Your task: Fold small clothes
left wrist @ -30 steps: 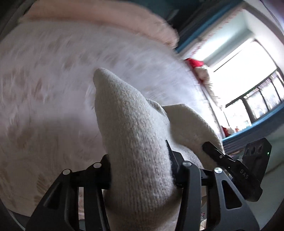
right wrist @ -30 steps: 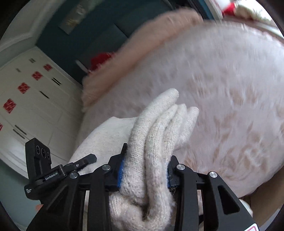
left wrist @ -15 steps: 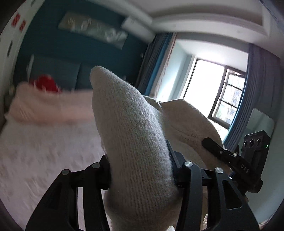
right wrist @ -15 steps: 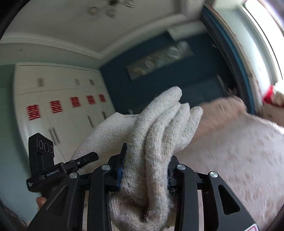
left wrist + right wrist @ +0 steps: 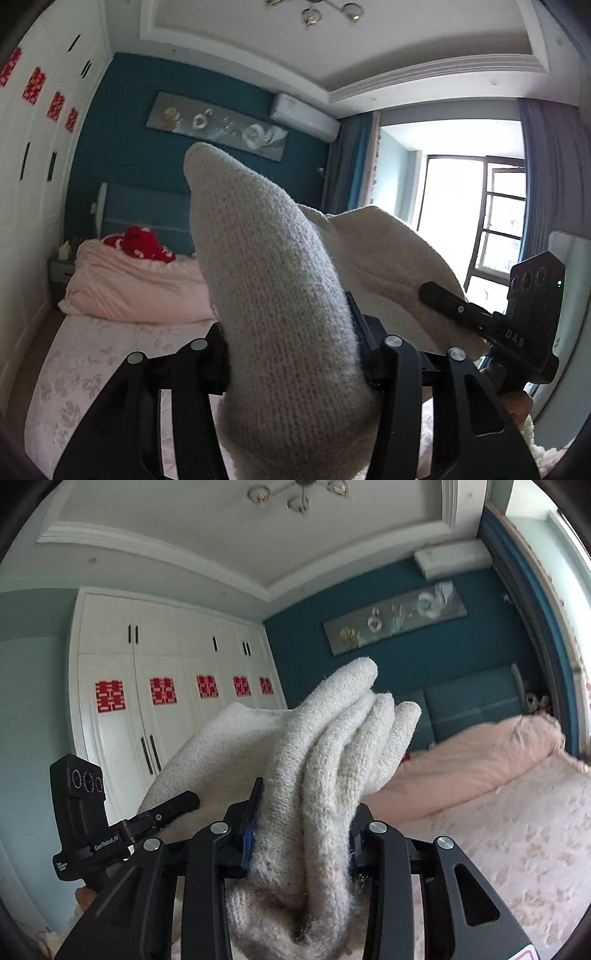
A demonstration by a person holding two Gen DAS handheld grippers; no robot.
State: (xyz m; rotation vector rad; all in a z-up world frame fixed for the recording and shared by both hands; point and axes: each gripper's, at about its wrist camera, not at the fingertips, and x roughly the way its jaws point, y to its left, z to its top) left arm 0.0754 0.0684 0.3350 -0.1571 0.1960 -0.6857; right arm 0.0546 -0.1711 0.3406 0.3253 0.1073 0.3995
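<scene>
Cream knit sweater bunches between the left gripper, whose fingers pinch it; the right gripper clamps another folded bunch. The fabric spans between them above the pink bed.

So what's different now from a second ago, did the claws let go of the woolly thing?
No. Both claws tipped upward: a second ago they looked down at the pink bed, now they look across the room at the blue wall and ceiling. The left claw and right claw stayed clamped on the cream sweater, bunched the same way.
</scene>
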